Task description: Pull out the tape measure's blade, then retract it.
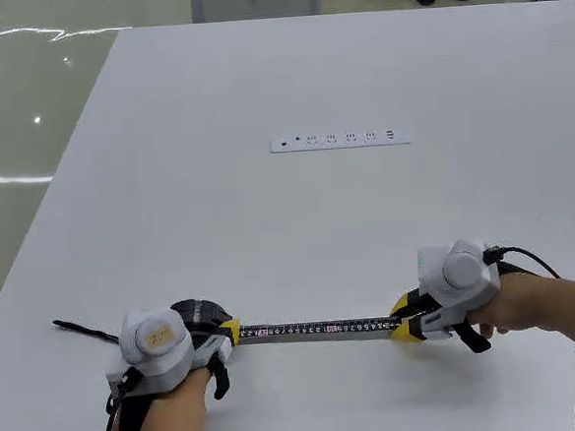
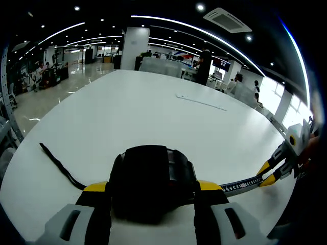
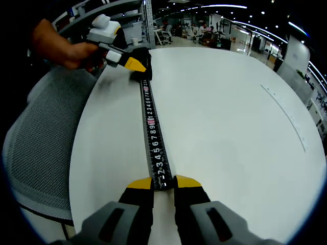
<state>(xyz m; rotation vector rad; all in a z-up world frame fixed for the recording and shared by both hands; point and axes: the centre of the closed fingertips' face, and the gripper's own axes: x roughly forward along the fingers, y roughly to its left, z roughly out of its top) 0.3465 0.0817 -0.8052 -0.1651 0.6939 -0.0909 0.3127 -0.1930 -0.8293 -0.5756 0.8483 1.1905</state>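
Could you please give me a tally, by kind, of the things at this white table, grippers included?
tape measure: 1
grippers, the left gripper and the right gripper: 2
power strip: 1
Total: 4

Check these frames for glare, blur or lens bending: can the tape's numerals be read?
Head view: even light, glare streaks on the floor, blade numerals too small. Right gripper view: numerals legible near the jaws; table edge bowed by fisheye. Left gripper view: case dark, detail lost; ceiling lights curve.
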